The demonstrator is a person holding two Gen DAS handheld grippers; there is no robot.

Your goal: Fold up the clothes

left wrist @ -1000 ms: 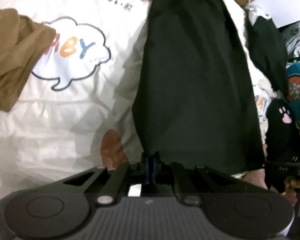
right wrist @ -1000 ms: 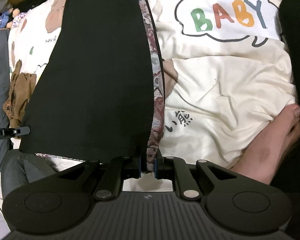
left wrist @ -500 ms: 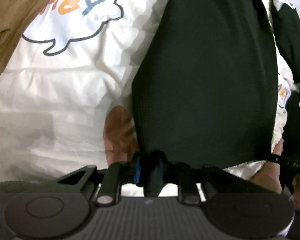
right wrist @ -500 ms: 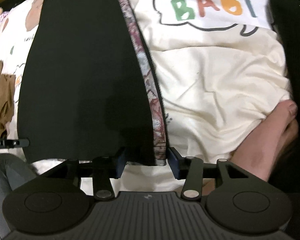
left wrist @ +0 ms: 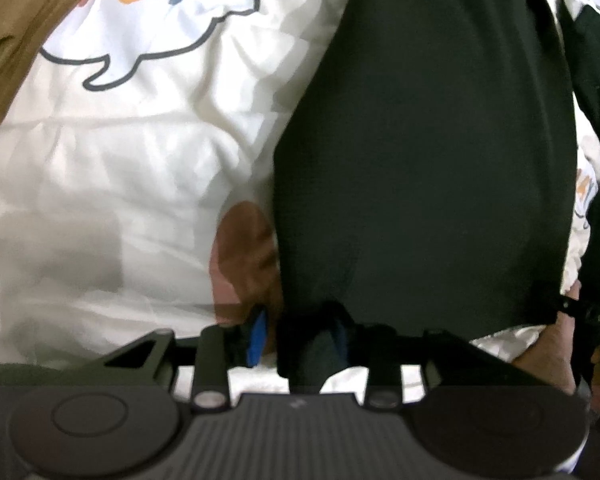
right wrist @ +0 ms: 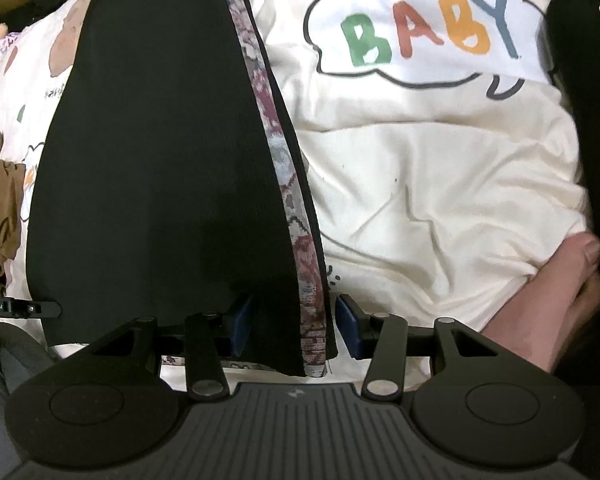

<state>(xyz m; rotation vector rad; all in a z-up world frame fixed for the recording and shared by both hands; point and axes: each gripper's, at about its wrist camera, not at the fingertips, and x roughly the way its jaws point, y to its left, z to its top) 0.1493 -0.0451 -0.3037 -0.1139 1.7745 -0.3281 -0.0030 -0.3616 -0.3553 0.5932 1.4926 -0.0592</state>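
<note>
1. On my left, a crumpled brown garment (left wrist: 8, 64) lies bunched at the edge of the cream bedsheet printed with a "BABY" speech bubble (left wrist: 112, 152), well apart from the work.
2. My left gripper (left wrist: 298, 334) has its jaws parted a little, with the near left corner of the long black knit garment with a patterned maroon-and-grey side stripe (left wrist: 428, 152) bunched between the blue pads; whether they pinch it, I cannot tell.
3. That garment lies flat on the sheet, its long axis running straight away from both grippers, the near hem crossing just ahead of them.
4. My right gripper (right wrist: 290, 328) stands clearly open, straddling the near right corner and gripping nothing; the stripe (right wrist: 278, 168) runs up between its pads.
5. Each gripper sits at its own near corner, neither nearer; I judge any lengthwise fold turns on carrying this hem away along that axis.
6. Far right, a bare foot (right wrist: 548, 296) rests on the sheet.
</note>
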